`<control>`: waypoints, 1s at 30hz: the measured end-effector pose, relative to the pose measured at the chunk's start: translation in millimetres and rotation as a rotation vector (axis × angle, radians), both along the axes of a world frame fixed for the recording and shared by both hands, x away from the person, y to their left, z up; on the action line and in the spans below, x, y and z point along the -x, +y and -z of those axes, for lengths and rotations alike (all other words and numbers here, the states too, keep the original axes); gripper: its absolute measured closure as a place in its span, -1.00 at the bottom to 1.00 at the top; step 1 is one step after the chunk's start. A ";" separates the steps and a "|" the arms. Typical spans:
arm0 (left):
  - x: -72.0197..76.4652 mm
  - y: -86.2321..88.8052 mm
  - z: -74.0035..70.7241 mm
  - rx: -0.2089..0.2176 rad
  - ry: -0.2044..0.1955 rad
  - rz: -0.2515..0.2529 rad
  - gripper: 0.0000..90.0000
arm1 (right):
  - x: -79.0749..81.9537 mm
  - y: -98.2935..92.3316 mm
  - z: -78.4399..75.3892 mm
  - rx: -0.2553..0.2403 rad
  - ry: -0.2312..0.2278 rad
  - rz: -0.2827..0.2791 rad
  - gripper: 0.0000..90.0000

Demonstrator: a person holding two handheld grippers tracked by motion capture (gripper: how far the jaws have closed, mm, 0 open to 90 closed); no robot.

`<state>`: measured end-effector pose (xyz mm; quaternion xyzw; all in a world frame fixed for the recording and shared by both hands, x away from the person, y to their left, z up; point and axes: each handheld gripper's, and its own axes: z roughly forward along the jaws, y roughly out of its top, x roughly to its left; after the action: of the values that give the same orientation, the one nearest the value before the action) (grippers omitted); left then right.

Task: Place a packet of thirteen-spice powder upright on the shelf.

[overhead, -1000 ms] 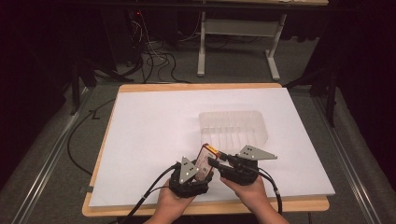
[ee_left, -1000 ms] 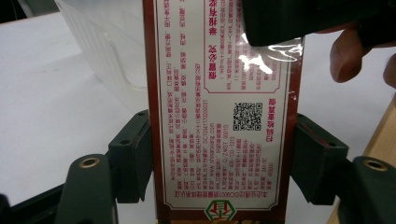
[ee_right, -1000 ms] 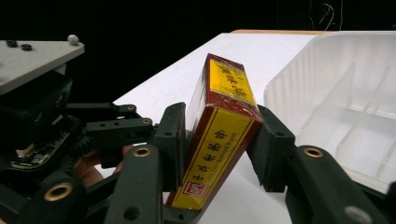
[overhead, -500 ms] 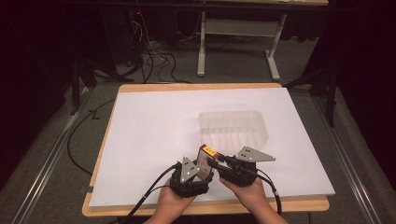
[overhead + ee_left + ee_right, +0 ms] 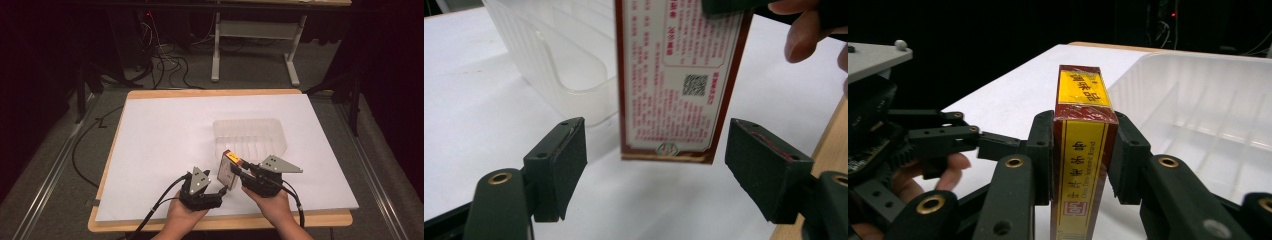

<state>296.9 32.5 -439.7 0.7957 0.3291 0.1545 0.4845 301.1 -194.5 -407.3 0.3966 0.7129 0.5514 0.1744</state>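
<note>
Near the front edge of the table (image 5: 150, 150), the right gripper (image 5: 1079, 165) clamps the box (image 5: 228, 170) upright by its narrow sides, so the left gripper (image 5: 654, 165) (jaws just opened, box between them, untouched) can let go; the clear tray (image 5: 250, 137) waits just behind.

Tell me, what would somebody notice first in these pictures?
Probably the red and yellow box held up near the table's front edge, clamped in the right gripper. The left gripper has just been opening, its pads apart on either side of the box. Just behind sits a clear plastic tray on the white table.
</note>
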 end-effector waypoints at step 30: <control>-34.6 93.8 -20.4 0.003 -0.033 -0.180 -0.39 | -0.8 -61.6 -25.3 0.026 -0.087 0.256 0.52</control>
<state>331.6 126.3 -419.3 0.7596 0.3913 0.2101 0.4751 301.9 -256.1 -381.9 0.4576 0.6554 0.5321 0.2792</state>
